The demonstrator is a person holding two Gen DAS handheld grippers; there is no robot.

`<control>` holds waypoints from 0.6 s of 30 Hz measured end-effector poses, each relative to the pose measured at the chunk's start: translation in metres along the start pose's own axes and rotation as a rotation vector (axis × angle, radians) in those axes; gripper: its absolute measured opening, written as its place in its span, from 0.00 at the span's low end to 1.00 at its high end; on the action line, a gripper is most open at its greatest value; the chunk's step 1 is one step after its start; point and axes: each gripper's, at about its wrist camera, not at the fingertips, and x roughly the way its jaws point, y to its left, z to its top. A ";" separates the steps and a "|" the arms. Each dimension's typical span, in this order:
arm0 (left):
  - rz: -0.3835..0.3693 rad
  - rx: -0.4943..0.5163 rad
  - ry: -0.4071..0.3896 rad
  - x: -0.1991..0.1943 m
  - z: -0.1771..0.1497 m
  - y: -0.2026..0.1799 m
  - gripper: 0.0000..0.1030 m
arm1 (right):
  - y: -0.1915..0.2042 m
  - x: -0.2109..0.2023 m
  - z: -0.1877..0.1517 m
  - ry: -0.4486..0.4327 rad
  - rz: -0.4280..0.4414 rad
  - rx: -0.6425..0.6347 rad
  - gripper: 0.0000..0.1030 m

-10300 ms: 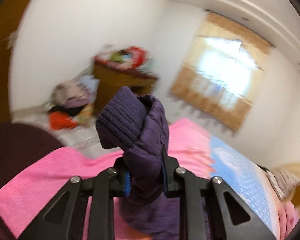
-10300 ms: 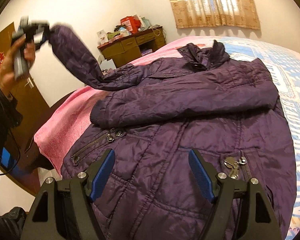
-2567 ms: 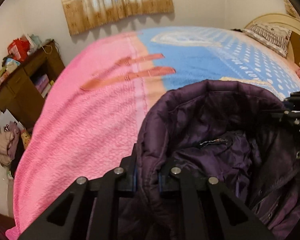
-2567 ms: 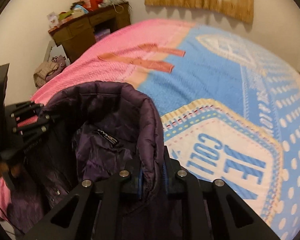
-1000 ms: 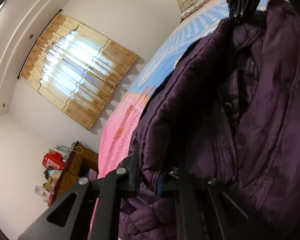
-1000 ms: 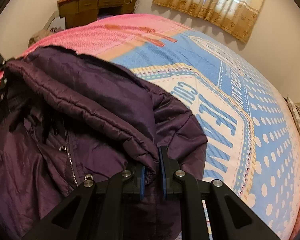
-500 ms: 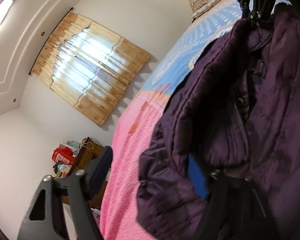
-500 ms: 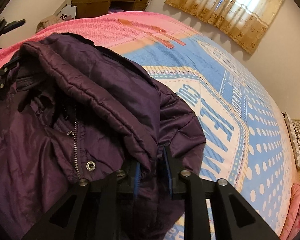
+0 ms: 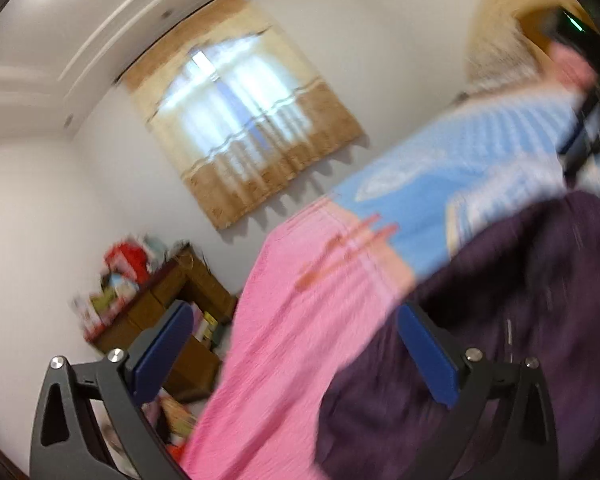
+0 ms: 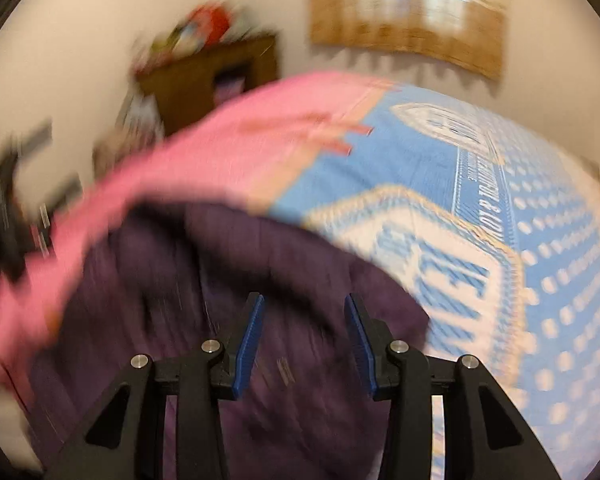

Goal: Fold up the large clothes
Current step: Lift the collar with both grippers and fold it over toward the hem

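Observation:
The dark purple padded jacket lies in a heap on the bed, at the lower right of the left wrist view and the lower middle of the right wrist view. My left gripper is wide open and empty, up beside the jacket's left edge. My right gripper is open and empty, just above the jacket. Both views are blurred by motion.
The bed cover is pink on the left and blue with white dots and letters on the right. A cluttered brown wooden desk stands by the wall left of the bed. A curtained window is behind.
Both grippers have let go of the jacket: the left opened half a second ago, the right just now. The jacket has dropped onto the bed and both grippers are pulling away.

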 end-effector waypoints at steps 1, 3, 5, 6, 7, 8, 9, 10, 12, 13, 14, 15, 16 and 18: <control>-0.013 -0.061 0.029 0.016 0.010 -0.001 1.00 | -0.001 0.008 0.010 0.004 0.033 0.054 0.42; -0.075 -0.164 0.107 0.051 0.029 -0.007 1.00 | -0.005 0.033 0.029 0.053 0.099 0.191 0.43; -0.129 -0.167 0.195 0.073 0.030 -0.021 1.00 | 0.001 0.052 0.037 0.111 0.103 0.213 0.47; -0.151 -0.147 0.227 0.079 0.028 -0.029 1.00 | 0.005 0.054 0.037 0.115 0.098 0.190 0.48; -0.152 -0.117 0.231 0.078 0.023 -0.036 1.00 | 0.014 0.055 0.036 0.110 0.096 0.128 0.52; -0.158 -0.080 0.221 0.073 0.017 -0.042 1.00 | 0.022 0.055 0.031 0.114 0.093 0.055 0.58; -0.185 -0.043 0.215 0.068 0.009 -0.046 1.00 | 0.028 0.057 0.024 0.123 0.066 -0.016 0.58; -0.197 -0.013 0.211 0.064 0.001 -0.048 1.00 | 0.029 0.058 0.019 0.127 0.028 -0.078 0.58; -0.204 0.049 0.207 0.062 -0.015 -0.054 1.00 | 0.032 0.065 0.006 0.143 -0.034 -0.191 0.58; -0.210 0.061 0.207 0.064 -0.022 -0.056 1.00 | 0.032 0.073 -0.002 0.164 -0.063 -0.226 0.58; -0.215 0.067 0.209 0.066 -0.026 -0.059 1.00 | 0.027 0.078 -0.004 0.173 -0.068 -0.227 0.58; -0.207 0.074 0.215 0.067 -0.029 -0.061 0.91 | 0.024 0.084 -0.007 0.179 -0.083 -0.237 0.58; -0.196 0.091 0.223 0.072 -0.031 -0.067 0.79 | 0.021 0.087 -0.007 0.182 -0.124 -0.253 0.40; -0.196 0.124 0.257 0.080 -0.032 -0.074 0.16 | 0.018 0.086 -0.007 0.178 -0.168 -0.269 0.13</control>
